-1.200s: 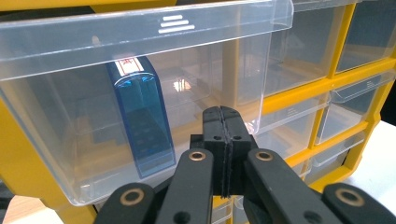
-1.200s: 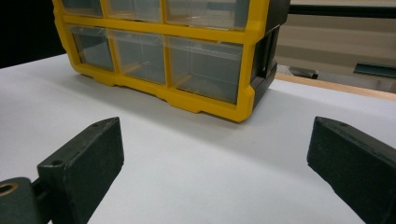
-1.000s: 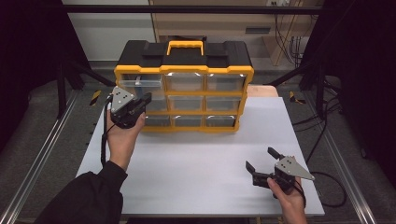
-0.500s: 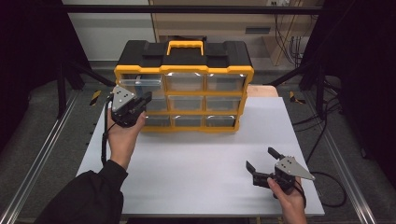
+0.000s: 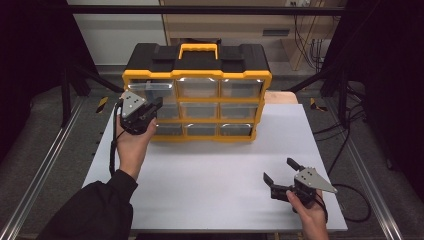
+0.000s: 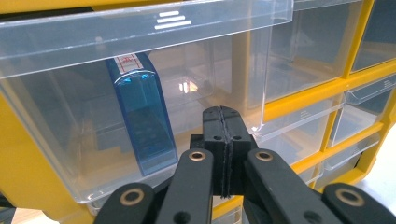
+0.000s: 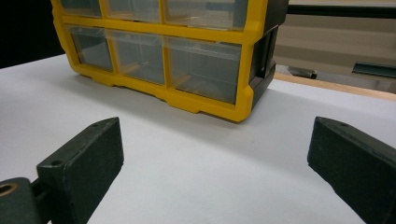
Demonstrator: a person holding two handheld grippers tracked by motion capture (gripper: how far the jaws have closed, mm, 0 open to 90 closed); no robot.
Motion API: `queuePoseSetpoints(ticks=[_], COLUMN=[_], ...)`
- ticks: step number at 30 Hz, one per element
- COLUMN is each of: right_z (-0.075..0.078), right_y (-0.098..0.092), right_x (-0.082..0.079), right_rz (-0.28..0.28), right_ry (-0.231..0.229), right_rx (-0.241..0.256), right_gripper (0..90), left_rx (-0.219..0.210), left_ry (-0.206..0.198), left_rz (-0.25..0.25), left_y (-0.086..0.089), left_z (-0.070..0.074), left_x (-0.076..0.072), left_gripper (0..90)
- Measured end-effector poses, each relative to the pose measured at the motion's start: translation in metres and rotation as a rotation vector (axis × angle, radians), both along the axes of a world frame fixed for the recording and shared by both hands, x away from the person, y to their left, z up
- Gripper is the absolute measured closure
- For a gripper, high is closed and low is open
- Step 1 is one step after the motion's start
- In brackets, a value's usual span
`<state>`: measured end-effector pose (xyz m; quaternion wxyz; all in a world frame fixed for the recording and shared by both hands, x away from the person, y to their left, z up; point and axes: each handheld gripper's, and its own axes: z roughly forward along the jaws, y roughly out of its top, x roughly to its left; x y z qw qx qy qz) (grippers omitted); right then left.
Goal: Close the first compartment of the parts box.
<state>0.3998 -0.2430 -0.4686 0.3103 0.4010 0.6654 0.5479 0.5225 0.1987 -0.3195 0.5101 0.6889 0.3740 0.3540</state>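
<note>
At 10 o'clock on table [image 5: 210,165], left gripper [image 5: 156,106] unchanged over last second: jaws pressed together, tips against pulled-out clear drawer [image 6: 140,98] of yellow organizer [image 5: 197,80]. Blue box [image 6: 142,121] upright inside. Right gripper [image 5: 280,175], 5 o'clock, jaws spread, empty. Judgement: drawer motion paused.

High view looks down; gripper views sit close — all share the organizer [image 5: 197,95].
</note>
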Motion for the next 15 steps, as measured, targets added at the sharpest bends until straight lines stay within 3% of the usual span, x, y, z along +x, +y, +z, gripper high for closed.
queuePoseSetpoints(ticks=[15], right_z=[-0.0002], right_y=[0.0002], right_x=[-0.0002], right_rz=[-0.002], right_ry=[0.003], right_rx=[0.000], right_gripper=[3.9], left_rx=[0.005], left_ry=[0.001], left_rz=[0.008], left_y=[-0.0010], left_z=[0.0010], left_x=[0.0063], left_gripper=[89.7])
